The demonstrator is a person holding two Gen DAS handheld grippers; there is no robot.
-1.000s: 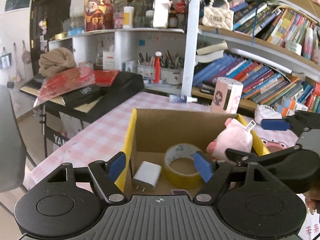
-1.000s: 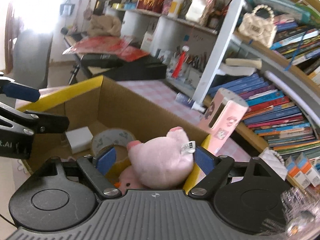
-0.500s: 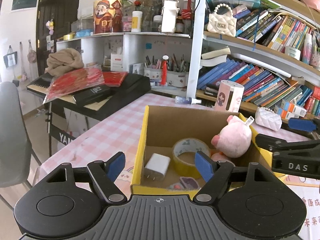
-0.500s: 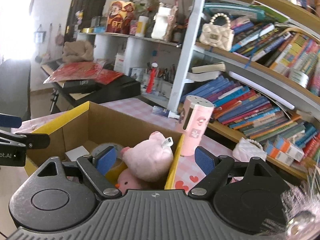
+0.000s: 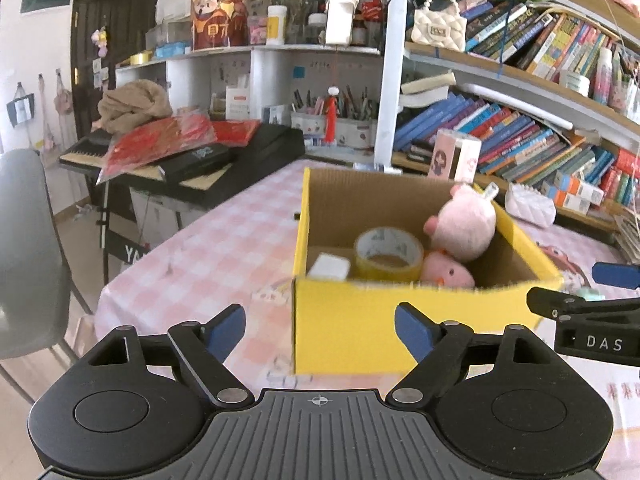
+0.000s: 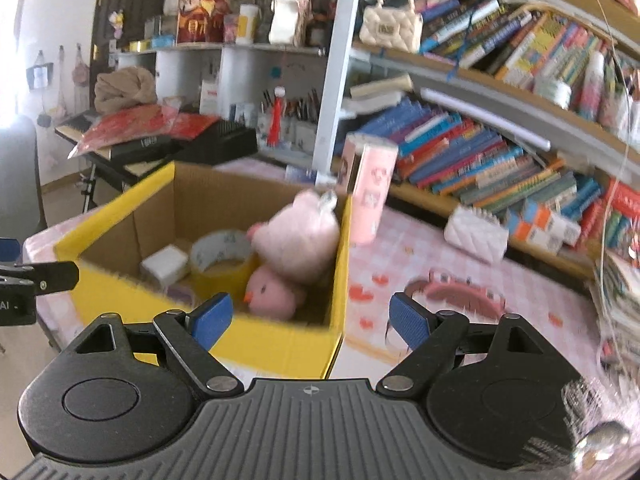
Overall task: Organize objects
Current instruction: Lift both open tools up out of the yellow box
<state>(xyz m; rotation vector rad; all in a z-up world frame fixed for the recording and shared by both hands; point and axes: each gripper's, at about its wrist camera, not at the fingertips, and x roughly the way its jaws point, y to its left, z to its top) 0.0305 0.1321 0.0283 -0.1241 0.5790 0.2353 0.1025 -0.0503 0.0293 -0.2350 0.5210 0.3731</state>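
A yellow cardboard box [image 5: 360,320] stands on the pink checked tablecloth [image 5: 224,248]. Inside lie a pink plush pig [image 5: 464,228], a roll of yellow tape [image 5: 388,252], a white charger [image 5: 328,268] and a small pink plush chick [image 5: 446,272]. My left gripper [image 5: 320,330] hovers short of the box's front wall, its jaws opening, with nothing held between them. My right gripper [image 6: 310,320] is open and empty near the box's [image 6: 280,344] front right corner. From there the pig [image 6: 300,236], tape [image 6: 220,256] and charger [image 6: 164,264] show too.
A pink cylinder [image 6: 370,192] stands just behind the box, with a white quilted pouch [image 6: 476,232] and a pink hairband [image 6: 460,292] to its right. Bookshelves line the back. A keyboard with red bags [image 5: 192,156] and a grey chair [image 5: 24,256] are at left.
Both grippers have drawn back from over the box, which now sits farther off with its front wall in view. The left jaws stand a little wider. The right view has rolled level.
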